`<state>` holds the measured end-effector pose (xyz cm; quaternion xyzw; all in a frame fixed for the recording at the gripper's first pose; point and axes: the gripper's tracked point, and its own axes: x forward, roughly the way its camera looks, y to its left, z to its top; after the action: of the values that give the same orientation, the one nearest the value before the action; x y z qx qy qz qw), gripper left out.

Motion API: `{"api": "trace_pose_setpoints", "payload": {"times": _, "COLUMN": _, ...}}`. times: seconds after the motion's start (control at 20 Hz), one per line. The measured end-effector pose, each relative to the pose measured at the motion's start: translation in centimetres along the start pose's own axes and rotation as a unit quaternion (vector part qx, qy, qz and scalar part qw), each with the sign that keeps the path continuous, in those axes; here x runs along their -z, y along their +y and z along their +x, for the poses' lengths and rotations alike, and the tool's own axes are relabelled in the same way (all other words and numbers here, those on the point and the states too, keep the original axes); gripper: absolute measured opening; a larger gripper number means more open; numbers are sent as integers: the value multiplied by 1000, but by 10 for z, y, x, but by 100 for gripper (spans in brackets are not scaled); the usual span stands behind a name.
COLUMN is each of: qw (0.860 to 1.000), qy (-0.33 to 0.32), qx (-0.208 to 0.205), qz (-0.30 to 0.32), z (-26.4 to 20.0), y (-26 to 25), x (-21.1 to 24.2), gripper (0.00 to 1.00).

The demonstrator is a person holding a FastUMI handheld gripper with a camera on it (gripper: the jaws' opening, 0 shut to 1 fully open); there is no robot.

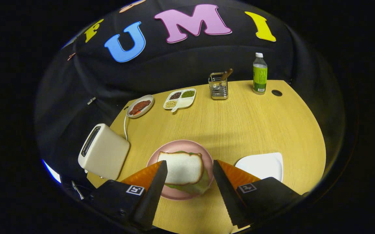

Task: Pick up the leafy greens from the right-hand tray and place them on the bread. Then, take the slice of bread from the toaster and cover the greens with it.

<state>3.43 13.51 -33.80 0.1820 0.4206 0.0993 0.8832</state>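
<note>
On the near side of the wooden table (pixel 239 130), right between the fingers, sits the pink plate (pixel 174 152) with the sandwich stacked on it; the top slice of bread (pixel 181 167) lies flat over the leafy greens (pixel 192 188), which peek out along its near and right edges; the gripper (pixel 190 169) hangs above it with its fingers spread wide, one on each side of the plate, touching nothing; to the right of the plate, just beyond the right finger, lies the white tray (pixel 265 164), bare on top; on the left stands the cream toaster (pixel 104 156), tilted in this view, its slot dark, its cord trailing off toward the far side; farther back, a small oval dish (pixel 140 106) holds something reddish, beside it a divided dish (pixel 180 98) of beans and grains; then a metal utensil holder (pixel 218 87); far right, an upright bottle (pixel 260 74) with a green label.
</note>
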Motion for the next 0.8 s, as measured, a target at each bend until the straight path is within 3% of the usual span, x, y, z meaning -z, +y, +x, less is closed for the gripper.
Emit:
{"api": "trace_pose_setpoints", "payload": {"times": 0.5, "qw": 988, "qy": -122, "qx": -40, "qz": -81, "z": -138, "y": -2, "x": -63, "gripper": 89}}
{"api": "trace_pose_setpoints", "payload": {"times": 0.8, "qw": 967, "qy": -207, "qx": -51, "qz": -137, "z": -224, "y": 5, "x": -77, "gripper": 89}}
